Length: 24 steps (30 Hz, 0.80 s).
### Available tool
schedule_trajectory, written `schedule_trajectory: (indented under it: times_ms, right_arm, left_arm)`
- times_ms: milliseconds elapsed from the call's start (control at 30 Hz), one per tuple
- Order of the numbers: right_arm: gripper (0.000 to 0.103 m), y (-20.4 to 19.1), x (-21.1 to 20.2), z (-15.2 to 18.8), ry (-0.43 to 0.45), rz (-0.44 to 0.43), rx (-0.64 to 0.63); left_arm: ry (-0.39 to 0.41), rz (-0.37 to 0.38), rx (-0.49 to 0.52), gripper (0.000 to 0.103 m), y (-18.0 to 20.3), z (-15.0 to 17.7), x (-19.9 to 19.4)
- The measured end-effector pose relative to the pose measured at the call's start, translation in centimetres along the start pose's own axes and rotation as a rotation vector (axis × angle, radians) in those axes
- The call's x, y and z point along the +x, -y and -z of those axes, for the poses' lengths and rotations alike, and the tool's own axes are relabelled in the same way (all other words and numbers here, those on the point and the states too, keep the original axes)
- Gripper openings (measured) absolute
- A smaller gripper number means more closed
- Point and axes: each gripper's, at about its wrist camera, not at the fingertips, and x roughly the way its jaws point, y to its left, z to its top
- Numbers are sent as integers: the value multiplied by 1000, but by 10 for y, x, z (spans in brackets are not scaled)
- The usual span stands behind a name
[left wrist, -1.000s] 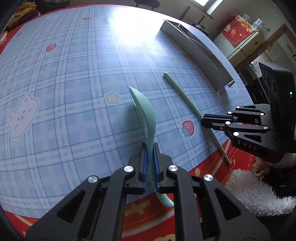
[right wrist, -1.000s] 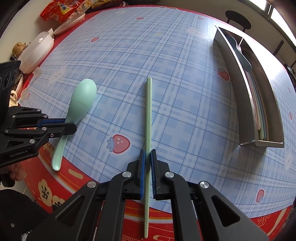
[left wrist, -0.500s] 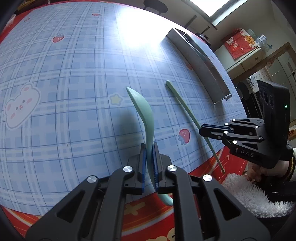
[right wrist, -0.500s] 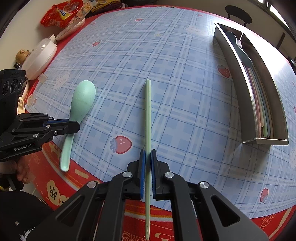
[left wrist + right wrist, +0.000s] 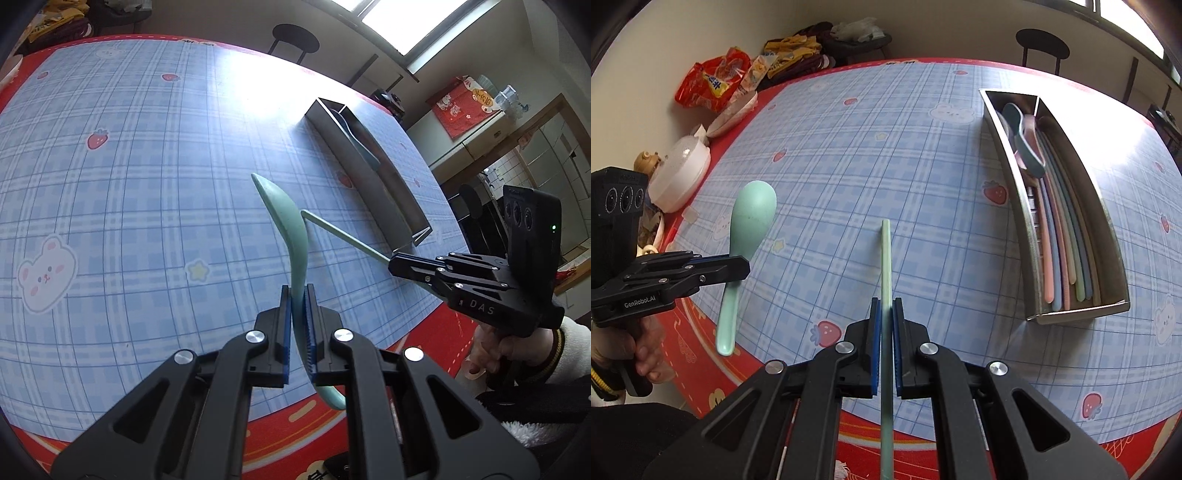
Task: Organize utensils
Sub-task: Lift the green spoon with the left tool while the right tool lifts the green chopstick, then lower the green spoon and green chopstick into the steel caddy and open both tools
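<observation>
My left gripper (image 5: 297, 295) is shut on the handle of a mint green spoon (image 5: 291, 229) and holds it above the table, bowl pointing away. It also shows in the right wrist view (image 5: 753, 218). My right gripper (image 5: 885, 306) is shut on a pale green chopstick (image 5: 885, 258), lifted above the table; the chopstick also shows in the left wrist view (image 5: 343, 236). A steel utensil tray (image 5: 1115, 229) at the right holds a blue spoon and several coloured chopsticks. It also shows in the left wrist view (image 5: 373, 184).
The table has a blue plaid cloth (image 5: 886, 147) with a red border. At its far left edge stand a white lidded container (image 5: 681, 173), a white bowl (image 5: 733, 114) and snack bags (image 5: 713, 83). A stool (image 5: 295, 38) stands beyond the far edge.
Both grippers have risen from the table, carrying the spoon and the chopstick up with them. The views now look from higher, with more of the room showing.
</observation>
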Motion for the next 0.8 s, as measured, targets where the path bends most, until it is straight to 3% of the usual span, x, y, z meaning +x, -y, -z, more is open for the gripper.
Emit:
schedule_trajectory:
  times_ms: [533, 800]
  right_arm:
    - [6, 52, -35, -16, 114, -59, 97]
    - [6, 80, -59, -31, 192, -31, 136]
  left_arm:
    - [-11, 14, 9, 11, 39, -52, 24]
    - [-23, 10, 18, 11, 58, -81, 40]
